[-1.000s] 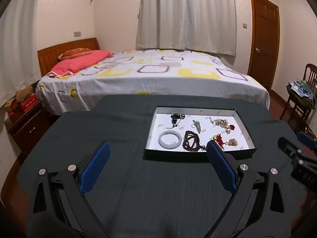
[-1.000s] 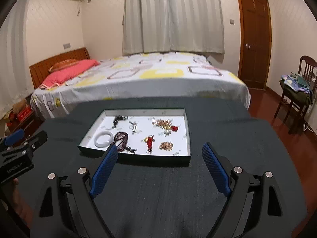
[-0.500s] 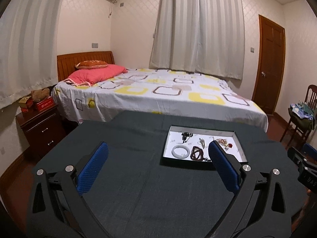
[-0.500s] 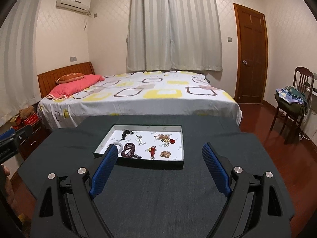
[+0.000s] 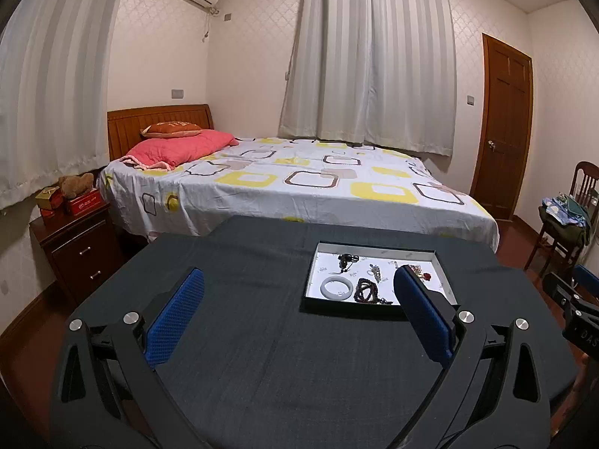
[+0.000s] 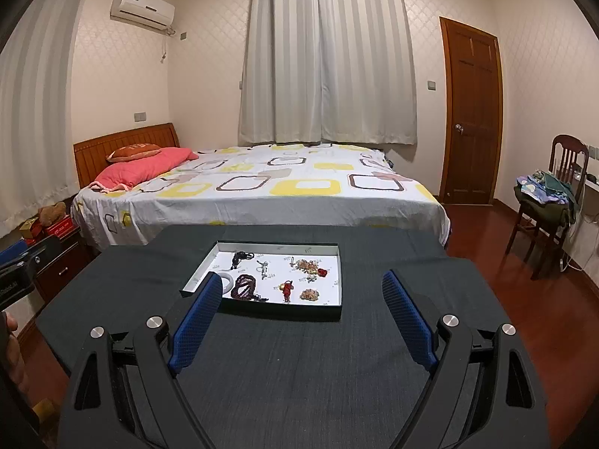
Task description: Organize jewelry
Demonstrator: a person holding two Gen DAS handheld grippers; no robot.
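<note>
Both tools sit well back from the work, and nothing is in either one. The left tool (image 5: 297,308) has its blue pads spread wide over bare dark tabletop (image 5: 262,355); the right tool (image 6: 301,312) is spread just as wide, empty too.

The jewelry waits in the shallow white-lined tray (image 6: 262,308), centre frame in the right wrist view, right of centre in the left. Inside it: a pale bangle (image 5: 337,289) near the tray's lower left, a dark beaded bracelet (image 6: 245,286) just beside it, a black piece (image 5: 346,259) up at the far edge, a small silvery piece (image 6: 263,266) mid-tray, a red charm (image 6: 287,290) toward the front, and a tangle of gold chain (image 6: 307,265) on the right side.

Handling call: that bangle looks rigid, smooth and breakable, so I'd pinch across its rim, gently. The beads should be floppy; grab the bunched middle so the loops don't trail. The chains look feather-light and snag-prone: take the clump, not a single strand. Everything's small, so pads must come down nearly flat to the tray floor.
</note>
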